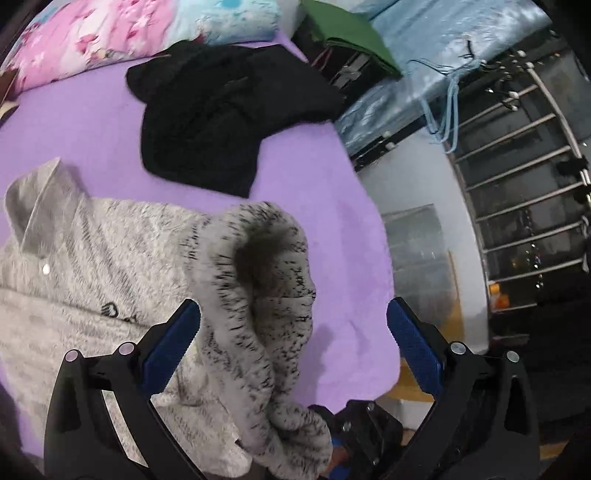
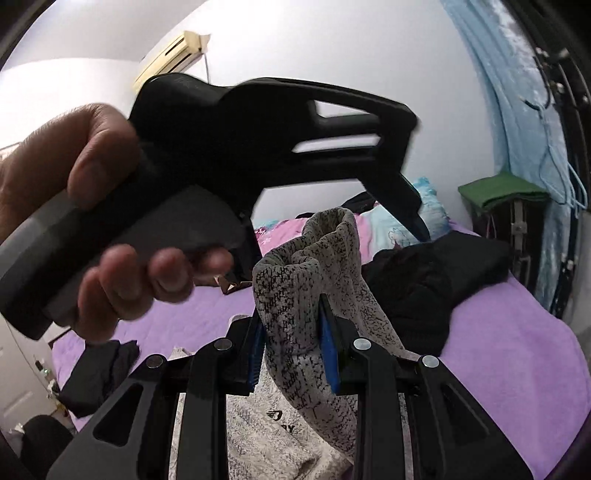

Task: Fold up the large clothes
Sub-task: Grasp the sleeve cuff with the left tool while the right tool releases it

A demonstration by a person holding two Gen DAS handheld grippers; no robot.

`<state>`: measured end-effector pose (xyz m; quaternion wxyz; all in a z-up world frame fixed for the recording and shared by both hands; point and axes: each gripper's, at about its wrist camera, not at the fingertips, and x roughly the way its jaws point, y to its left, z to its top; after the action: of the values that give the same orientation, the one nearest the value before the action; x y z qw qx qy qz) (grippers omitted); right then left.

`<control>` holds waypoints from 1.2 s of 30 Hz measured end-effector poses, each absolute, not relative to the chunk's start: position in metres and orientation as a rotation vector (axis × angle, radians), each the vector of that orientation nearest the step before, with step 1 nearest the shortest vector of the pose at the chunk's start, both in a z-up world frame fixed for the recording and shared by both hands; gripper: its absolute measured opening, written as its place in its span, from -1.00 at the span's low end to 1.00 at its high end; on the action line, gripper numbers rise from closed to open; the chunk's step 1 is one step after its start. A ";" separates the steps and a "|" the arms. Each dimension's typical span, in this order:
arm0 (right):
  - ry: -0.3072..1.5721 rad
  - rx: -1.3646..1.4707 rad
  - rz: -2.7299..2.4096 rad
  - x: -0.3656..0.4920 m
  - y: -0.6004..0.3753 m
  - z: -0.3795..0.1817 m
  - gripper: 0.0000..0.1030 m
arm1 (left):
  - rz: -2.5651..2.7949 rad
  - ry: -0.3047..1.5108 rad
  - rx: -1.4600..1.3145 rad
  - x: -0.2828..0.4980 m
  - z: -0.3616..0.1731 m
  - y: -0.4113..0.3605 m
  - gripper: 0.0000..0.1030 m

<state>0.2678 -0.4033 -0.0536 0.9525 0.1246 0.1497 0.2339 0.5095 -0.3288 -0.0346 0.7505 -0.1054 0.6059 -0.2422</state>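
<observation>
On the purple bed (image 1: 314, 177), right claw (image 2: 291, 343) grips one grey sweater (image 2: 314, 295); left claw (image 1: 291, 332) gapes beside it.

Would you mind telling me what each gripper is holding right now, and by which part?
The right gripper is clamped on the grey sweater's sleeve, just below the cuff. The left gripper is open around that sleeve, holding nothing.

The grey sweater (image 1: 92, 258) runs off the frame's left and bottom edges; its small chest logo (image 1: 109, 309) is too blurred to read.

Floral pillow (image 1: 92, 40) at bed's far end (pink, blue); green cloth (image 1: 347, 33) beside.
</observation>
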 end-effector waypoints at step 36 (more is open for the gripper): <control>0.200 0.121 0.587 0.261 -0.338 -0.051 0.37 | -0.470 1.249 -0.393 0.491 -0.031 -0.133 -0.75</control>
<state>0.2613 -0.3381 -0.0512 0.9505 0.0593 0.0983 0.2887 0.4912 -0.1335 -0.0314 0.7676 -0.1812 0.5755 -0.2165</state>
